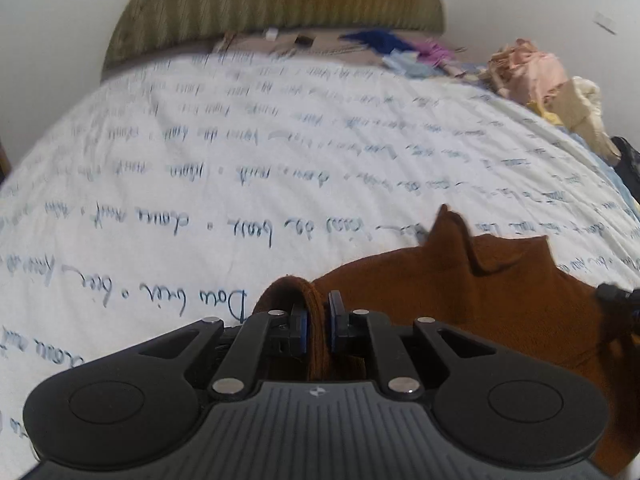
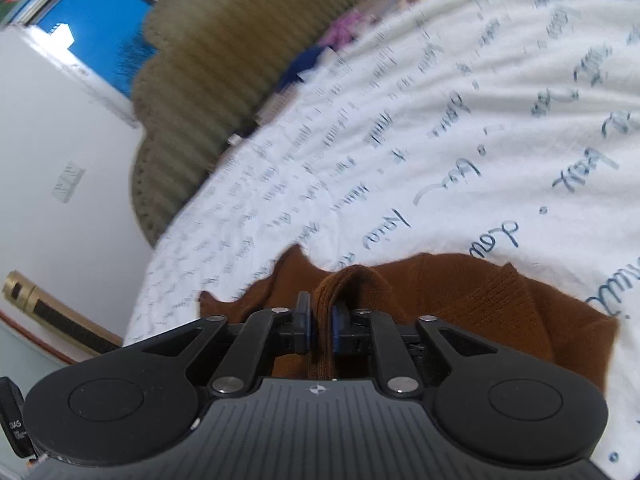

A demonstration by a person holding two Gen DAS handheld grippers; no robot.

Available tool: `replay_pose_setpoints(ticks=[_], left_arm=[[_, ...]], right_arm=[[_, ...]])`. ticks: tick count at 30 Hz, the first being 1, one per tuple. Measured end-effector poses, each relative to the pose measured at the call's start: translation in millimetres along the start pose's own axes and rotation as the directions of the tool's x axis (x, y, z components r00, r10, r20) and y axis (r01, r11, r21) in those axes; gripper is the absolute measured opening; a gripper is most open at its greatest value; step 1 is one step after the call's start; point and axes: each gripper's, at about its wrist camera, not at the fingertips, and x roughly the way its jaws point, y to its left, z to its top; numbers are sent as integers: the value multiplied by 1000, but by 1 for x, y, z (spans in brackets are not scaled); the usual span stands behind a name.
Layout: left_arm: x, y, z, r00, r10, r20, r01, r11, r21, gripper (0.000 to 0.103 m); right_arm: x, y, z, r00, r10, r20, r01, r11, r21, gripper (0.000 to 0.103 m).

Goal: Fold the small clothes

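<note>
Both grippers, left & right, are clamped on bunched edges of the brown garment, bottom center of each frame, w/ rest draped on the bedsheet, prob. lifting to spread/fold.

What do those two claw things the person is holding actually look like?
Both look alike. The left gripper and right gripper are matte black, with a ribbed grey centre plate bearing a small emblem, round discs either side, silver rivets on the linkages, and blue finger pads.
</note>
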Motion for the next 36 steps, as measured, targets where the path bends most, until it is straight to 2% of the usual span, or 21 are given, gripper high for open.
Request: replay_pose_setpoints(ticks=[2,5,8,10,12,14,16,18,19,21,23,25,27,29,31,33,36], left_arm=[[4,11,3,999,-36,-32,35,998,-56,12],[0,28,8,996,-92,-21,89,987,-134,14],[-6,39,13,999,-48,9,48,985,-167,17],[-13,40,14,999,-3,37,9,988,-153,23],[-23,40,11,998,9,55,-2,992,-124,24],[-37,33,1,997,-3,82,6,999,-39,24],[-51,19,-12,995,-27,97,19,996,86,24],[-62,1,-29,991,-89,95,63,968,244,24],[-65,-10,-38,989,-123,78,91,940,328,24],[-67,-34,-56,985,-168,44,128,873,470,24],[-62,-57,-72,986,-165,37,114,812,572,24],[-53,-73,-80,989,-139,44,81,773,629,25],[-40,-78,-77,992,-126,23,84,776,626,24],[-27,-81,-71,996,-83,29,49,794,606,24],[-16,-79,-61,996,-12,87,-42,807,590,24],[-8,-78,-49,987,64,148,-136,824,550,24],[4,-66,-26,976,133,171,-198,868,455,25]], right_arm=[[7,0,-2,999,-31,-15,31,999,-12,43],[-1,9,-8,999,-17,36,20,997,-81,60],[-11,19,-5,994,-27,105,41,990,-136,65],[-17,21,-1,991,-14,130,32,990,-134,68],[-23,21,5,989,-14,145,31,993,-116,71],[-32,27,3,990,-3,142,25,988,-155,71],[-37,40,-6,997,34,74,-14,964,-266,71],[-38,56,-22,996,60,-71,-83,913,-398,75],[-36,63,-32,986,63,-154,-128,880,-457,80],[-27,76,-53,964,26,-263,-173,815,-554,82],[-12,86,-69,941,-38,-335,-191,758,-624,84],[4,93,-75,933,-96,-347,-173,726,-665,86],[19,95,-69,935,-107,-339,-158,730,-665,88],[29,96,-56,949,-103,-299,-123,749,-651,89],[37,97,-42,971,-110,-212,-53,767,-640,89],[42,98,-30,985,-148,-91,59,777,-627,90],[42,96,-20,979,-202,36,186,796,-576,90]])
